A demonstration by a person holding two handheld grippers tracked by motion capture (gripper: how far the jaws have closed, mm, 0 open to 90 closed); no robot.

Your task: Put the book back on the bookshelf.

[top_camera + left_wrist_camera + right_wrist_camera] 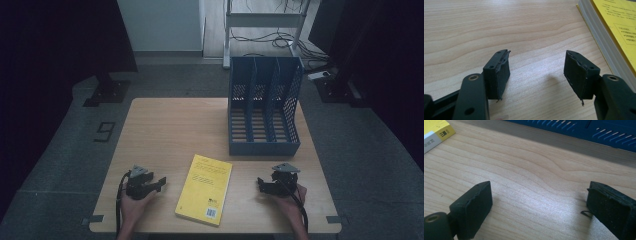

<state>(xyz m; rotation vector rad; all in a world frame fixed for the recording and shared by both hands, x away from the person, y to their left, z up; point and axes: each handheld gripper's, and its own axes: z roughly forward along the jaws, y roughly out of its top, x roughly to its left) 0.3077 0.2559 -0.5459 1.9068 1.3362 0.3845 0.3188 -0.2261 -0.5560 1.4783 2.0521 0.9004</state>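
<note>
A yellow book (pixel 204 188) lies flat near the table's front edge, between my two hands. My left gripper (pixel 159 183) rests on the wood to the left of the book, jaws open and pointing toward it, nothing between them. In the left gripper view the open left gripper (pixel 537 72) faces bare wood, with the yellow book (pixel 614 32) at the upper right. My right gripper (pixel 260 184) sits to the right of the book, also open and empty. The right gripper view has the right gripper (pixel 539 207) spread wide over wood, a corner of the book (pixel 436 132) at the upper left.
A blue three-slot file holder (pixel 264 107) stands on the back right of the wooden table (pixel 165 125); its perforated wall (pixel 584 130) runs across the top of the right gripper view. Dark floor, a stand base and cables lie beyond the table.
</note>
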